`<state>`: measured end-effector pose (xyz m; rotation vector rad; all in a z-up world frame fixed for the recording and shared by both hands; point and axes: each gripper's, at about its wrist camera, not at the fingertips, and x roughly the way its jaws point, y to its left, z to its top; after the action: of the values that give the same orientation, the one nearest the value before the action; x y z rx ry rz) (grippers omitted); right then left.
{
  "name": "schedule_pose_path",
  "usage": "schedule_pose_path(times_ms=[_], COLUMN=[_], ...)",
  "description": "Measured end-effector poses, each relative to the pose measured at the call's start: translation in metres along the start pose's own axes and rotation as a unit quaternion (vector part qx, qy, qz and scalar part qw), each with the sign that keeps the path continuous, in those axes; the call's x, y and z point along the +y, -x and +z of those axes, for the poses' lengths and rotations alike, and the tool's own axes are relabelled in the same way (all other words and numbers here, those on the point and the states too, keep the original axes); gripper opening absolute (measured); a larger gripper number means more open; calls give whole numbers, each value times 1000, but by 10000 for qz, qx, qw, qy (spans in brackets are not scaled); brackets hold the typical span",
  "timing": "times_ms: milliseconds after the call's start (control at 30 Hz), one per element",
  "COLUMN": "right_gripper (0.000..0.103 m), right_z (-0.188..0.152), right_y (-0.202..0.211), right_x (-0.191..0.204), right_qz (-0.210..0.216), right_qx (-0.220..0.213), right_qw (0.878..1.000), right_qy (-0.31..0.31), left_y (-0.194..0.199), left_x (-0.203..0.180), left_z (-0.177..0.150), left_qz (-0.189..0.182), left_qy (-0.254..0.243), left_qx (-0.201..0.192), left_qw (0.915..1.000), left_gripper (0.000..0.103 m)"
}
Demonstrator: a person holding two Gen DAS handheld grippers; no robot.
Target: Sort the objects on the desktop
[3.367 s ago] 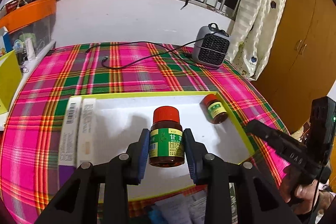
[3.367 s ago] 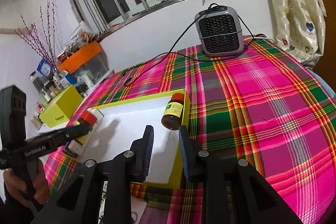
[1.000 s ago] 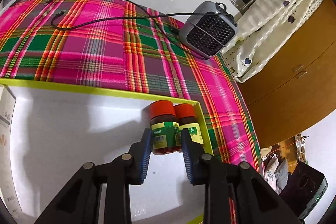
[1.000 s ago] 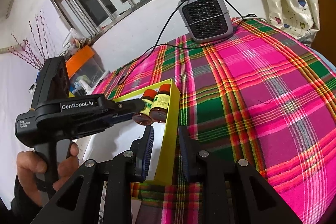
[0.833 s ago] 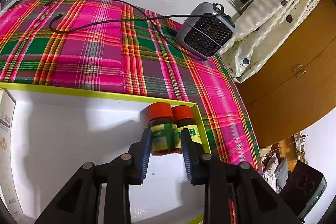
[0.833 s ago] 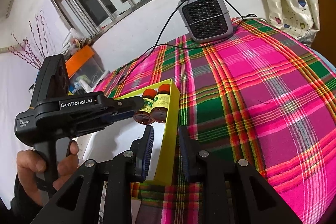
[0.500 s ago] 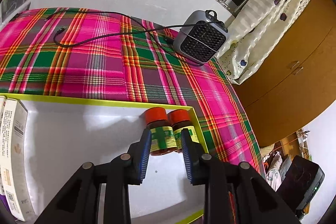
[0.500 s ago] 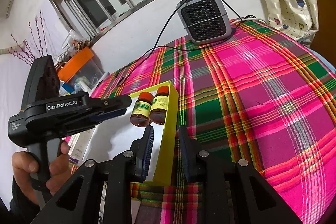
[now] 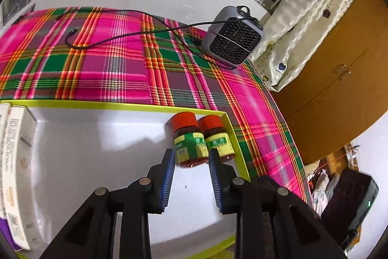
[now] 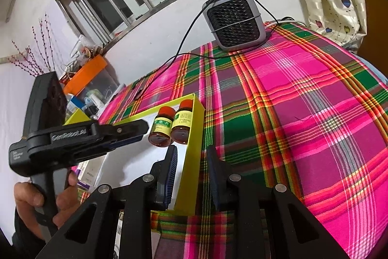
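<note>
Placing step ending: left gripper [image 9: 190, 163] fingers are standing open, clear of two bottles [image 9: 190, 141] in tray [image 9: 238, 152] corner. Right gripper [image 10: 190, 160] narrowly open, empty. Next: fetching another item.

L gripper [image 9: 190, 162] open – R gripper [image 10: 191, 157] too (both empty).

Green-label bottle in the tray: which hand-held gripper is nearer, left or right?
Left. The left hand-held gripper sits just behind the green-label bottle, open, pads clear of it. The right hand-held gripper hangs further back, straddling the tray wall.
</note>
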<state>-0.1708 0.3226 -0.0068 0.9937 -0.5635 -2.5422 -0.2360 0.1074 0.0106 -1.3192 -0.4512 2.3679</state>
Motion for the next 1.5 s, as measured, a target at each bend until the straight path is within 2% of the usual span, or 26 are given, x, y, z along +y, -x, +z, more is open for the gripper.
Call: schedule_pose_path(times_ms=[300,567,700,967,1100,1233,1500], right_gripper=[27,27,27,29,32,34,34], right_z=[0,0,0,-2,-6,-18,-55], right_y=[2,7,9,14,24,46,71], right_x=[4,9,9,16,28,49,84], right_qz=[77,238,371,645,609,437,45], right_qx=[-58,-204,-270,-403,-409,-400,-70], right_qw=[9999,9995,9989,9971,9972,9970,9935], right_qy=[31,82,18,18,119,502,1135], left_y=[53,91,103,129,140,150,143], left_x=[5,15,24,49,60,69,71], left_z=[-34,-79,-100,-127,-136,-144,-155], left_qz=[-56,416,395,748,912,1019,907], left_qy=[-212,-489,-450,-313,-242,-182,-87], left_qx=[-393,-715,-797,-1022,-1145,-1226,-1097], left_qw=[9990,9954,9950,9915,9889,9870,9898], left_gripper=[29,29,29,29,30,31,33])
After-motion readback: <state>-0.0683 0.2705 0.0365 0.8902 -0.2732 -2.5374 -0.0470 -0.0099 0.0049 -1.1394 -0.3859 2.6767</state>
